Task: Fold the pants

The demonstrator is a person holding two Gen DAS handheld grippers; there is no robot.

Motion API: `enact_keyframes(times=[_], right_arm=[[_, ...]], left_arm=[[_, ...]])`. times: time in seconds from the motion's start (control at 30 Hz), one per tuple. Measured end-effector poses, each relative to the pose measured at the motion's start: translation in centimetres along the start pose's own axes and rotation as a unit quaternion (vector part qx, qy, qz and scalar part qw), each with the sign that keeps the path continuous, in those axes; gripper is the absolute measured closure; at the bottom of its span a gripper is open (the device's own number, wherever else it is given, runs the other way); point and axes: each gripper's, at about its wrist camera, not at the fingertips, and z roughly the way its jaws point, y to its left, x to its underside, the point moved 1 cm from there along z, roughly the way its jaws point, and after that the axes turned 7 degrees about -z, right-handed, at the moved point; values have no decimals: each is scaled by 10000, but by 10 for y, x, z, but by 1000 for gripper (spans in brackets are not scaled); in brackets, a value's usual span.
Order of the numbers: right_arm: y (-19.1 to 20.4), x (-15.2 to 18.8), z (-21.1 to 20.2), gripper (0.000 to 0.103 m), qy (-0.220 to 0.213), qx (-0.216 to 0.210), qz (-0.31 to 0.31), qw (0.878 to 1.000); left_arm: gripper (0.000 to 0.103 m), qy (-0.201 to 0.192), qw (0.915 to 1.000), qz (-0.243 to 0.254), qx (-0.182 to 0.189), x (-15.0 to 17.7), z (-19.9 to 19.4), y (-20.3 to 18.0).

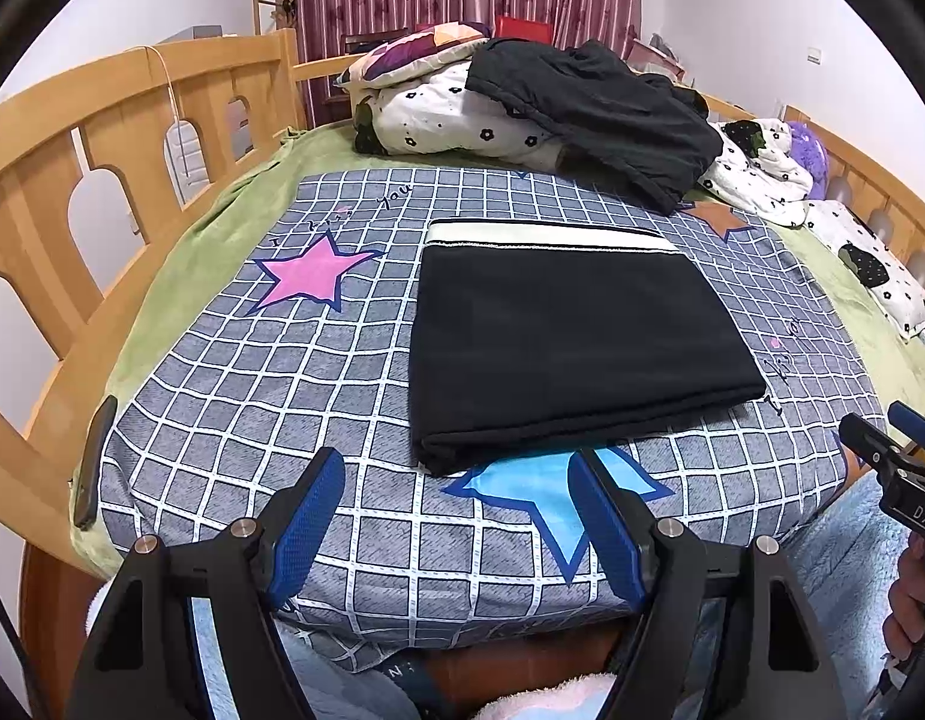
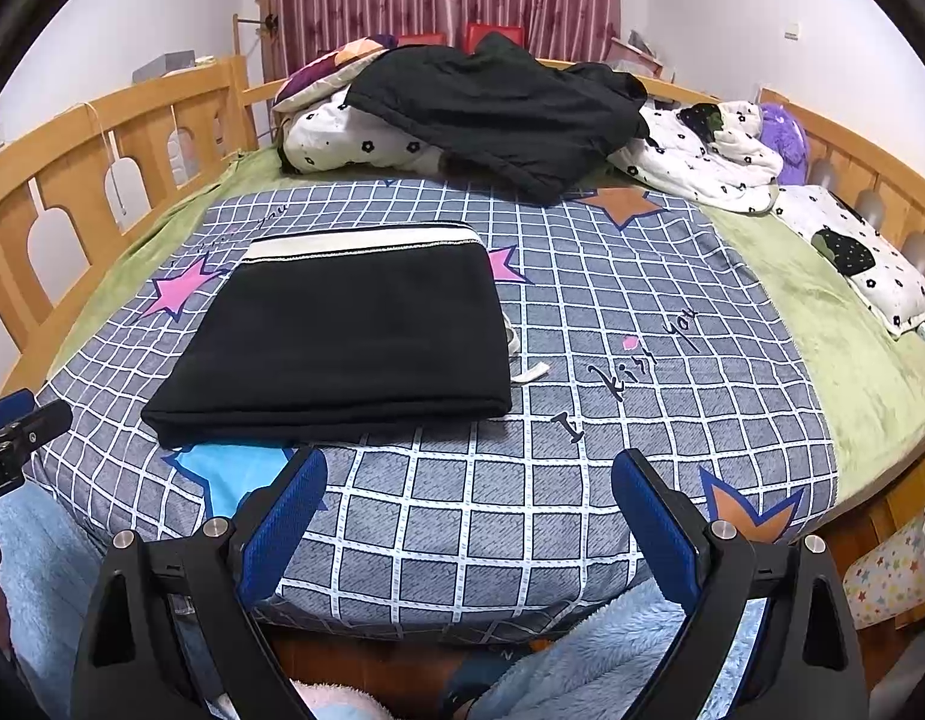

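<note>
Left wrist view: left tongs point(image 1: 456, 516) released, jaws apart and empty above the near edge of the bed point(image 1: 234, 372); black pants point(image 1: 570, 342) lie folded into a flat rectangle on the checked cover, pale waistband at the far edge, a loose dark garment point(image 1: 606, 114) heaped on the bedding behind. Right wrist view: right tongs point(image 2: 468, 516) likewise released and empty, pants point(image 2: 348, 336) ahead and to the left, a white drawstring point(image 2: 531, 372) trailing from their right side. Folding appears finished or at its last fold; any next move would call for tucking the drawstring.
</note>
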Motion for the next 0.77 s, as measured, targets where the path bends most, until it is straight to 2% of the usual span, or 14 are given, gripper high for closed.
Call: enact_keyframes(times=[0.77], right_arm=[[2, -2, -4, 8, -56, -36, 43, 10000]], left_arm=[[28, -4, 10000, -21, 35, 1, -3, 0]])
